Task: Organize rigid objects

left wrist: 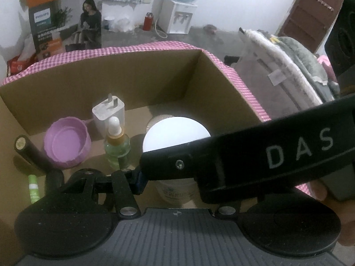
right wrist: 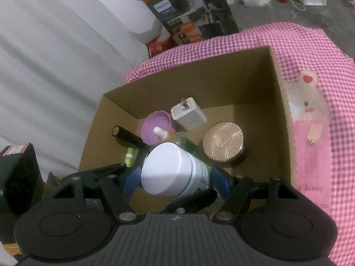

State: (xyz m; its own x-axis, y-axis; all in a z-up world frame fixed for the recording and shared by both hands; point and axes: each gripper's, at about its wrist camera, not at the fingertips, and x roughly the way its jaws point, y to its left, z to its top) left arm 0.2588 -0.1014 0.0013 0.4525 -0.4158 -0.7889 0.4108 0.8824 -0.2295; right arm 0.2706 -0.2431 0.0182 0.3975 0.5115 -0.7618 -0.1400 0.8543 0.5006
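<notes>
A white-capped bottle with a green label (right wrist: 166, 168) hangs tilted over an open cardboard box (right wrist: 221, 77). My right gripper (right wrist: 175, 182) is shut on it, a blue pad on each side of its body. In the left wrist view the same bottle (left wrist: 175, 135) sits between the fingers of my left gripper (left wrist: 175, 184). Its left pad lies beside the lower body, while the right gripper's finger (left wrist: 244, 155) hides the other one. In the box lie a white charger (right wrist: 188, 115), a purple lid (right wrist: 155, 126), a green dropper bottle (right wrist: 177, 140), a black tube (right wrist: 128, 136), a green lip balm (right wrist: 129, 156) and a gold-lidded jar (right wrist: 224, 141).
The box stands on a pink checked cloth (right wrist: 310, 51) with a bear print. Folded blankets (left wrist: 288, 66) lie to its right. Behind it stand a printed carton (left wrist: 66, 28) and a water dispenser (left wrist: 177, 17) on a grey floor.
</notes>
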